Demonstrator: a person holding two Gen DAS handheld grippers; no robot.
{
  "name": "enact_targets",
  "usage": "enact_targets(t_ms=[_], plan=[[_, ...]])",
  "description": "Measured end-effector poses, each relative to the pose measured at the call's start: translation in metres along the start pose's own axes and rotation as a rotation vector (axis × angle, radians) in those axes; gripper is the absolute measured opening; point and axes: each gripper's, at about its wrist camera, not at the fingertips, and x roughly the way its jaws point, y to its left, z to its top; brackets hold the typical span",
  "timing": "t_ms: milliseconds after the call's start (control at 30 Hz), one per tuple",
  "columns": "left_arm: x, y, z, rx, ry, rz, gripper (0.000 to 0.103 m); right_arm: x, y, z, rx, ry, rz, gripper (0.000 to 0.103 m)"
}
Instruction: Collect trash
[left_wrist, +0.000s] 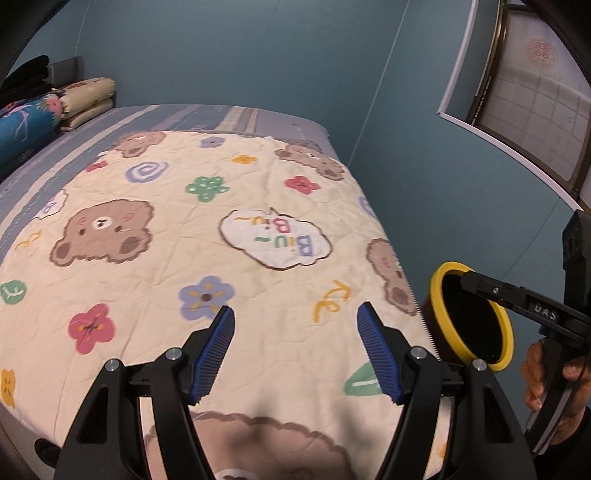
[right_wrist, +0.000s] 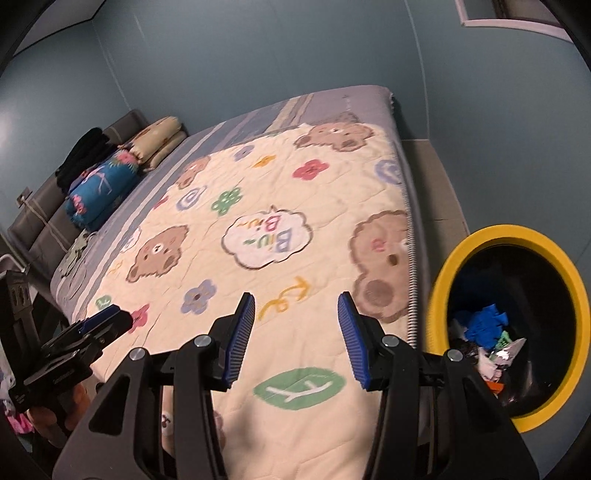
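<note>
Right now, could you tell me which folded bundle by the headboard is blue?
The middle bundle, blue with pink flowers; the black bundle and the cream bundle lie on either side of it.

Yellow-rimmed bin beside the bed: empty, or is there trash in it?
Not empty. The right wrist view shows blue scraps and other crumpled litter lying inside the bin.

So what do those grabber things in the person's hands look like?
Both are black plastic claws. The left gripper and right gripper each have two fingers with ridged blue pads and round silver bolts. The right one has small white letters, "DAS". A dark sleeve covers the wrist.
</note>
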Motion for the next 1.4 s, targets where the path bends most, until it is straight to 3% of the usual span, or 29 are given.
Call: enact_targets(t_ms=[200, 333, 500, 767, 1067, 1233, 1400], plan=[[-0.013, 0.017, -0.013, -0.009, -0.032, 0.043, 0.067, -0.002, 0.017, -0.014, -0.009, -0.015, -0.019, 0.055], [-0.023, 0.025, -0.021, -0.017, -0.061, 0.044, 0.076, -0.01, 0.025, -0.021, -0.007, -0.047, -0.035, 0.077], [-0.039, 0.024, -0.028, 0.005, -0.125, 0.054, 0.09, -0.027, 0.037, -0.028, -0.036, -0.133, -0.062, 0.095], [-0.086, 0.011, -0.03, 0.037, -0.287, 0.113, 0.095, -0.069, 0.05, -0.039, -0.036, -0.314, -0.08, 0.095], [-0.146, -0.012, -0.043, 0.059, -0.465, 0.112, 0.095, -0.12, 0.065, -0.068, -0.06, -0.517, -0.202, 0.095], [-0.162, -0.023, -0.051, 0.072, -0.529, 0.096, 0.095, -0.13, 0.064, -0.078, -0.051, -0.559, -0.23, 0.095], [-0.165, -0.03, -0.053, 0.084, -0.533, 0.086, 0.095, -0.136, 0.066, -0.082, -0.066, -0.584, -0.242, 0.095]])
